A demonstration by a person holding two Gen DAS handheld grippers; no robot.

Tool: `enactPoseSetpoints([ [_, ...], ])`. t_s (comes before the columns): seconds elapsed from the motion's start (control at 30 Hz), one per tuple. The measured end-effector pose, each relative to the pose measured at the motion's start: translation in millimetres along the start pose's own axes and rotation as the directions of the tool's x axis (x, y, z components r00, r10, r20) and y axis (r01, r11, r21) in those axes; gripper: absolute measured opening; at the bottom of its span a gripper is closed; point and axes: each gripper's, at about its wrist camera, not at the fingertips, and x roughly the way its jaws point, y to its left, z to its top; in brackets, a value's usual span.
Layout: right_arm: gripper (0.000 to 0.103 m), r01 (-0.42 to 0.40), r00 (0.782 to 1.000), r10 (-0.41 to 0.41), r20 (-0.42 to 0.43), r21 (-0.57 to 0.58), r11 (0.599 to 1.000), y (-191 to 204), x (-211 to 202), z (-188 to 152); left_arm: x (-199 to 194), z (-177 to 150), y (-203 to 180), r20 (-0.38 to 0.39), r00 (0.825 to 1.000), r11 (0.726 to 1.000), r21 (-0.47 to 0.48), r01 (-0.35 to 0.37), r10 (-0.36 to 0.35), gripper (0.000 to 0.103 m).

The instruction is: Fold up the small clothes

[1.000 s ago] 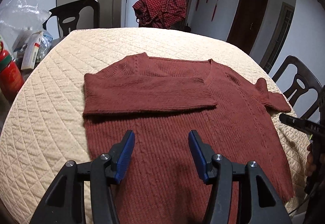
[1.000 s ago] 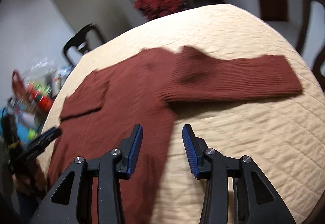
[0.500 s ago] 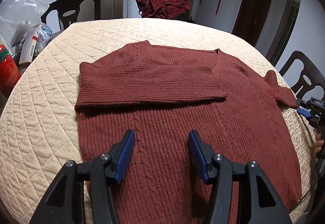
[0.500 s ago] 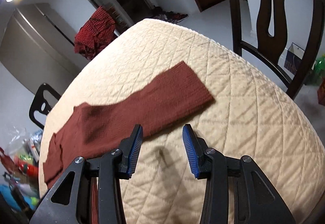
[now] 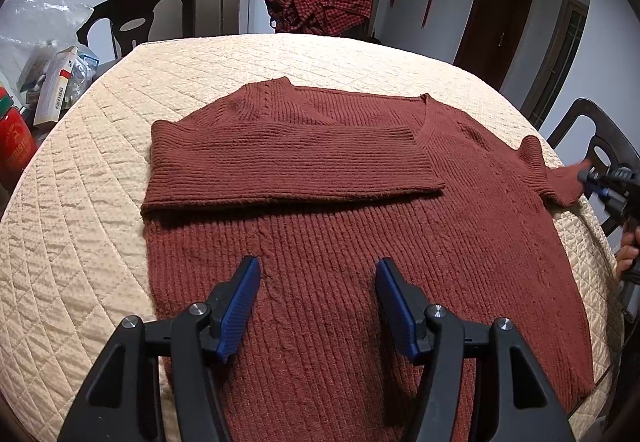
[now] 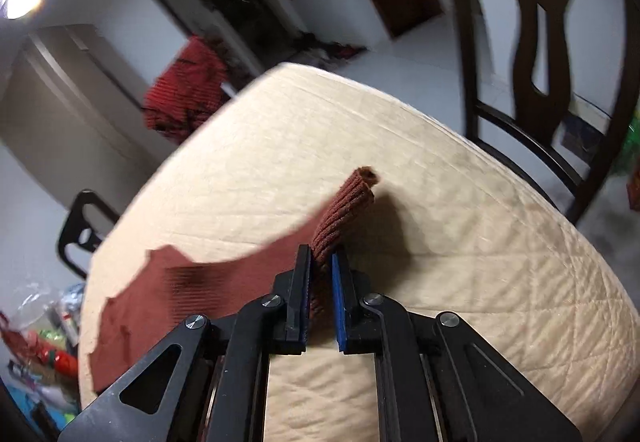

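A rust-red knit sweater (image 5: pixel 340 234) lies flat on the cream quilted table (image 5: pixel 80 226), its left sleeve (image 5: pixel 288 165) folded across the chest. My left gripper (image 5: pixel 316 298) is open and empty above the sweater's lower body. My right gripper (image 6: pixel 320 274) is shut on the right sleeve's cuff (image 6: pixel 348 209), which sticks up between the pads, lifted off the table. In the left wrist view the right gripper (image 5: pixel 596 181) holds that sleeve end (image 5: pixel 560 181) at the table's right edge.
A red checked garment (image 5: pixel 320 1) hangs over a chair at the far side. Dark wooden chairs stand at far left (image 5: pixel 136 17) and right (image 6: pixel 540 53). Boxes, bags and a red can (image 5: pixel 16 145) crowd the left beside the table.
My right gripper moved right to the sleeve's end, closed on the cuff and raised it. My left gripper moved slightly forward over the sweater and stayed open.
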Motion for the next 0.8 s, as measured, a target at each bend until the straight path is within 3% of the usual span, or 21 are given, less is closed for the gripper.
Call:
enactPoseSetpoints([
  [0.13,0.010,-0.136,0.991,0.137,-0.006,-0.136,0.981,55.3,-15.0,-4.0,0.0,0.2,0.0,0.000,1.000,1.000,0.001,-0.001,0.001,0.063],
  [0.3,0.010,-0.306,0.950,0.271,-0.155,-0.289,0.907,126.8,-5.0,-36.8,-1.9,0.2,1.6,0.008,1.000,1.000,-0.010,0.002,-0.002,0.063],
  [0.47,0.010,-0.403,0.890,0.266,-0.369,-0.367,0.838,165.2,30.7,-88.7,-6.1,1.8,2.4,0.007,1.000,1.000,-0.024,0.020,-0.020,0.063],
  [0.57,0.011,-0.423,0.854,0.210,-0.477,-0.399,0.813,170.8,51.4,-113.8,-10.4,6.7,2.3,0.011,0.998,0.998,-0.034,0.058,-0.058,0.063],
  [0.7,0.028,-0.442,0.851,0.213,-0.480,-0.435,0.784,170.8,42.5,-121.0,-17.5,17.8,-4.0,0.033,0.995,0.995,-0.021,0.096,-0.095,0.063],
  [0.8,0.030,-0.460,0.853,0.247,-0.459,-0.439,0.772,167.4,28.8,-113.4,-17.3,27.9,-12.5,0.030,0.988,0.988,-0.017,0.151,-0.151,0.063],
])
